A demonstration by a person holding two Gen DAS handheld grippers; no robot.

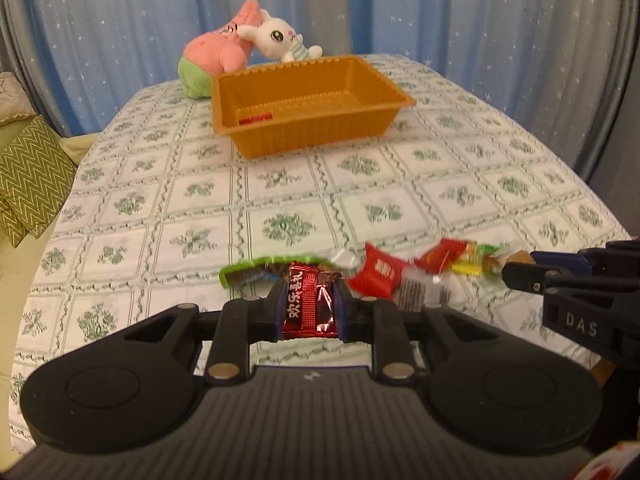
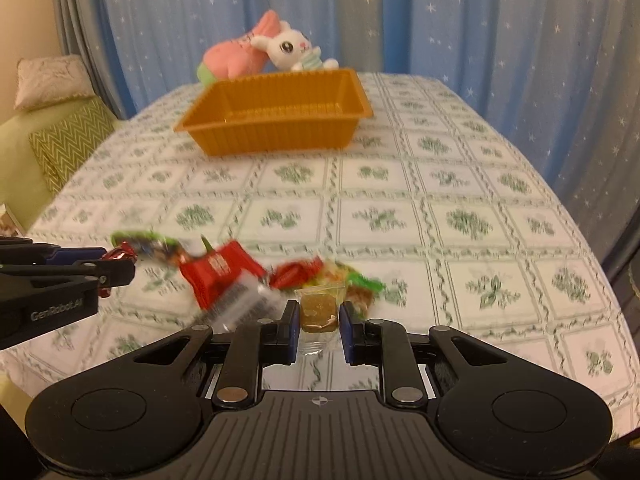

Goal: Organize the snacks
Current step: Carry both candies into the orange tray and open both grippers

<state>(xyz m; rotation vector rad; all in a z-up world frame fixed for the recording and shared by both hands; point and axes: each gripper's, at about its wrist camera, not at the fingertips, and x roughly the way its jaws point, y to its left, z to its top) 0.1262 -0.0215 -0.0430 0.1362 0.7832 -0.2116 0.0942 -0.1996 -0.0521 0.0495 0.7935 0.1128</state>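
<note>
Snacks: a loose heap of wrapped packets (image 2: 256, 276) lies across the lower middle of both views on the counter (image 1: 400, 184), blurred, so few wrappers can be read.
Dark red foil packet (image 1: 307, 307): lower centre of the left wrist view, pinched between the left tongs (image 1: 308, 308); white characters on it, lower edge hidden behind the tong body.
Left tongs: narrowed onto the dark red foil packet, both pads touching its sides.
Amber sweet in clear wrap (image 2: 319, 312): lower centre of the right wrist view, standing between the pads of the right tongs (image 2: 319, 314).
Right tongs: closed in around the amber sweet; the left pad touches it, while a thin gap seems to show at the right pad.
Red square packet (image 1: 378, 276): right of the foil packet, its print smeared.
Green-edged packet (image 1: 256, 272): just behind the left tongs, partly covered.
Orange tray (image 1: 308, 106): upper middle, well apart from the heap; a red packet (image 1: 256, 118) shows in its near left corner, mostly hidden by the wall.
Plush toys: pink plush (image 1: 220, 48) and white rabbit (image 1: 280, 42) behind the tray, lower parts cut off by it.
Backdrop: blue starred curtain (image 1: 480, 20); green zigzag cushion (image 1: 32, 176) at left edge.
</note>
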